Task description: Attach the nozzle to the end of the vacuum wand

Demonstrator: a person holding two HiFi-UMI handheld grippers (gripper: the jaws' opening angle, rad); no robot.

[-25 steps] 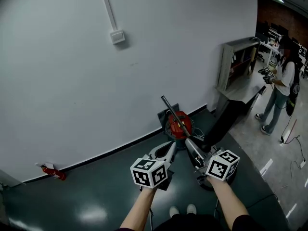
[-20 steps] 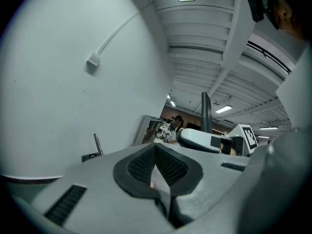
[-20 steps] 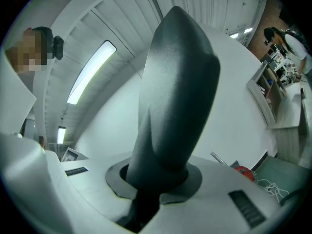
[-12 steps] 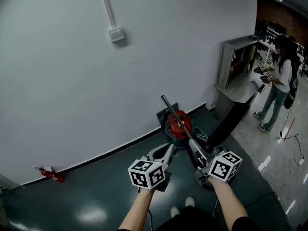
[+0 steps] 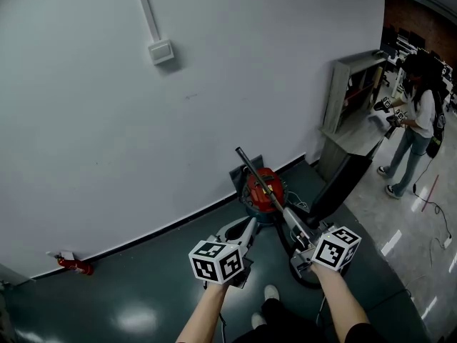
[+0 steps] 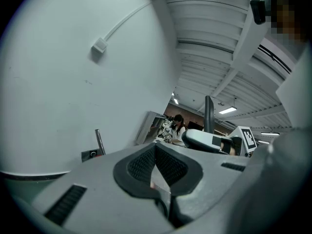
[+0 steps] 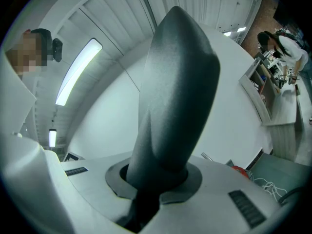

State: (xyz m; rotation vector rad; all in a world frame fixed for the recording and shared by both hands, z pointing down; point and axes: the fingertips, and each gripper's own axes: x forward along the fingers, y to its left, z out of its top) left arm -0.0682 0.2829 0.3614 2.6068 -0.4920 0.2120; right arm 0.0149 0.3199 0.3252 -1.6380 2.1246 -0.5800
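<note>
Now the jaws of our right gripper [image 7: 156,179] squeeze the nozzle [image 7: 175,82] near its bottom; it looks hard, smooth and maybe slippery. Our left gripper [image 6: 158,172] is closed on nothing.

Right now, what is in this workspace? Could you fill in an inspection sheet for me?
Surface: dark glossy floor, reflecting lights.
Job's things: red vacuum by the wall, metal wand slanting across it; dark nozzle.
Clutter: red fire extinguisher lying at the wall's base.
Grippers: left gripper jaws shut, empty; right gripper jaws clamped on the nozzle.
Cables: white cord beside the vacuum.
Surroundings: white wall, grey shelf unit, another person standing nearby.
</note>
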